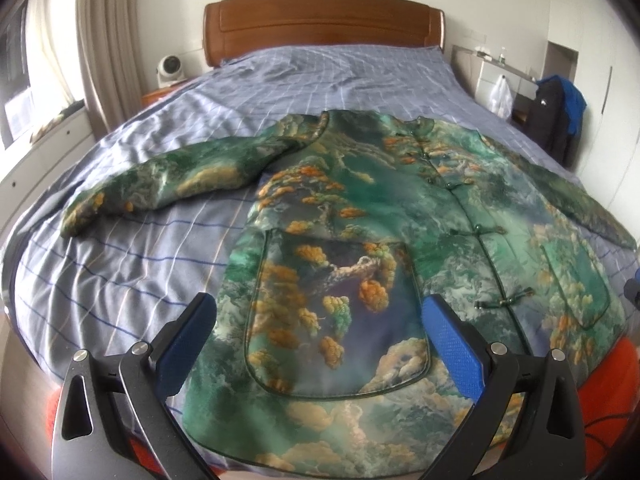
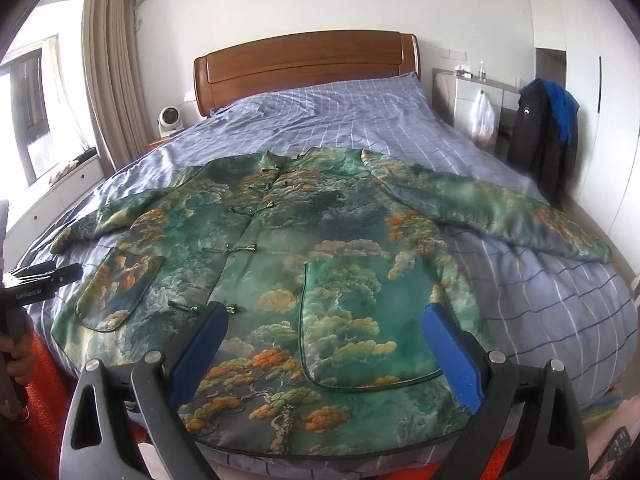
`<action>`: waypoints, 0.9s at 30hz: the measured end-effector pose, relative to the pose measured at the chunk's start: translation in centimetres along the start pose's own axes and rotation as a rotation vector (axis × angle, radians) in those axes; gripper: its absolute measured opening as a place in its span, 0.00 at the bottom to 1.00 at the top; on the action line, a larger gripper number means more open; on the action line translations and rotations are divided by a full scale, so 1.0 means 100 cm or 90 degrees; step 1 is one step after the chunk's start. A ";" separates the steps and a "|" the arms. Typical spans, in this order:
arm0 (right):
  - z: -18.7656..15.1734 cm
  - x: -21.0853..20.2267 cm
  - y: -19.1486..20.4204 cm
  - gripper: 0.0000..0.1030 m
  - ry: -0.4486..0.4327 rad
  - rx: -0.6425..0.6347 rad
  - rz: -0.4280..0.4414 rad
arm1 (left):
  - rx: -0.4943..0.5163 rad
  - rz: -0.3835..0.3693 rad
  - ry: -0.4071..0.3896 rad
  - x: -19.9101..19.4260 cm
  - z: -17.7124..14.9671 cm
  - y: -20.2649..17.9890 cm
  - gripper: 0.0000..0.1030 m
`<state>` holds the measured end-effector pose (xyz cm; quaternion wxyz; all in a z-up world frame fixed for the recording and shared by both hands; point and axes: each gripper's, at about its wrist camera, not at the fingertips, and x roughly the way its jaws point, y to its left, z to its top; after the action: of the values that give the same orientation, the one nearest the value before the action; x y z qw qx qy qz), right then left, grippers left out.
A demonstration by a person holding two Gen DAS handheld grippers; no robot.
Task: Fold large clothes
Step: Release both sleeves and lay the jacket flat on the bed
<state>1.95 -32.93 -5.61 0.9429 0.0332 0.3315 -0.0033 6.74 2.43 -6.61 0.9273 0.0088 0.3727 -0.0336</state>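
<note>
A large green jacket (image 1: 360, 216) with orange and cream cloud print lies flat and face up on the bed, buttons closed, both sleeves spread out to the sides. It also shows in the right wrist view (image 2: 304, 248). My left gripper (image 1: 316, 312) is open and empty, hovering over the jacket's left pocket near the hem. My right gripper (image 2: 324, 320) is open and empty, hovering over the right pocket near the hem. The left gripper's body shows at the left edge of the right wrist view (image 2: 36, 280).
The bed (image 1: 312, 76) has a blue checked sheet and a wooden headboard (image 1: 320, 24). A small white fan (image 1: 170, 68) stands at its left. A chair with dark clothes (image 2: 540, 136) and a white cabinet (image 2: 472, 92) stand at the right. An orange-red rug (image 2: 44, 408) lies below.
</note>
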 end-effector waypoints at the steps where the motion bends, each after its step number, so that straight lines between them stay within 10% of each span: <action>1: -0.001 0.001 0.000 0.94 0.002 0.001 0.003 | 0.004 0.002 -0.002 0.000 0.000 -0.001 0.99; 27: -0.009 0.016 0.008 0.94 0.038 0.005 0.057 | 0.030 0.023 0.006 0.006 -0.004 -0.014 0.99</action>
<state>2.67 -32.08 -7.27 0.9316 0.0515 0.3577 0.0384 6.79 1.00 -7.35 0.9256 0.0379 0.3758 -0.0253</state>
